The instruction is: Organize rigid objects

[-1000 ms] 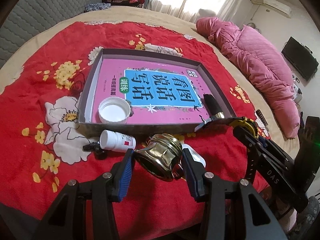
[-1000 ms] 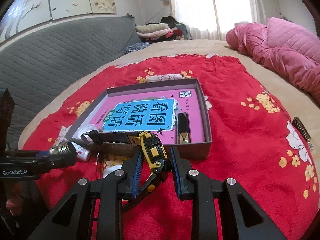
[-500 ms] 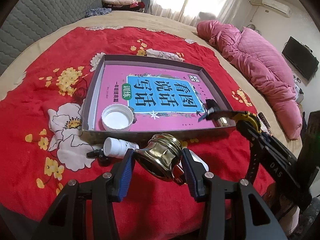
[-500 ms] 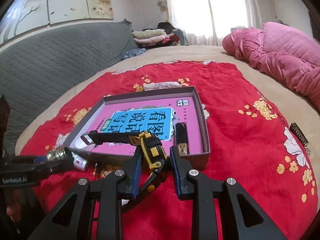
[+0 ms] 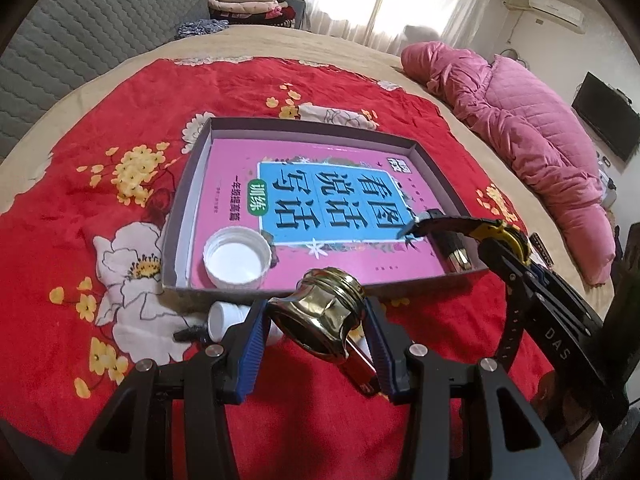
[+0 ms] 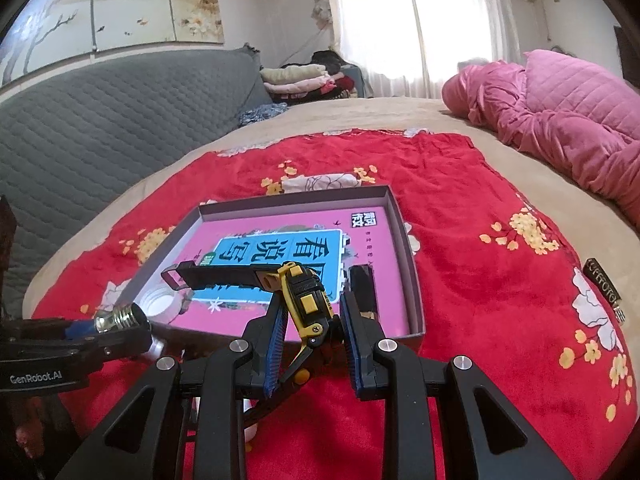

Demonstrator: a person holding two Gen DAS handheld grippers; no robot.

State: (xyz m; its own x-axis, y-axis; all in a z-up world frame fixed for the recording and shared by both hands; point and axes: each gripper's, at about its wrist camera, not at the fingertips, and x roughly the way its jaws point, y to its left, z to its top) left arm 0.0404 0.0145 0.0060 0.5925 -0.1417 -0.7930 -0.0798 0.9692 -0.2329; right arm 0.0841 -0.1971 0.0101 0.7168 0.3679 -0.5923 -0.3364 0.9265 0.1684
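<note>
Grey quilted sofa point(image 6: 100, 128) at left, folded clothes point(image 5: 248, 0) by the curtained window. Red floral blanket point(image 5: 100, 160) carries the tray point(image 5: 188, 200) with pink book point(image 5: 320, 200) and white cap point(image 5: 236, 258). Left gripper point(image 5: 316, 344) clamps brass fitting point(image 5: 320, 316) just before the tray; right gripper point(image 6: 312, 344) grips yellow-black watch point(image 6: 304, 300) over it. Pink quilt point(image 6: 560, 120) right.

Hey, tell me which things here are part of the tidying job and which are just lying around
Part of the job:
- box with the pink book
- white cap and black lighter, both in the box
- brass fitting in the left gripper
- watch in the right gripper
- white bottle beside the box

Just lying about:
- pink quilt
- folded clothes
- red blanket
</note>
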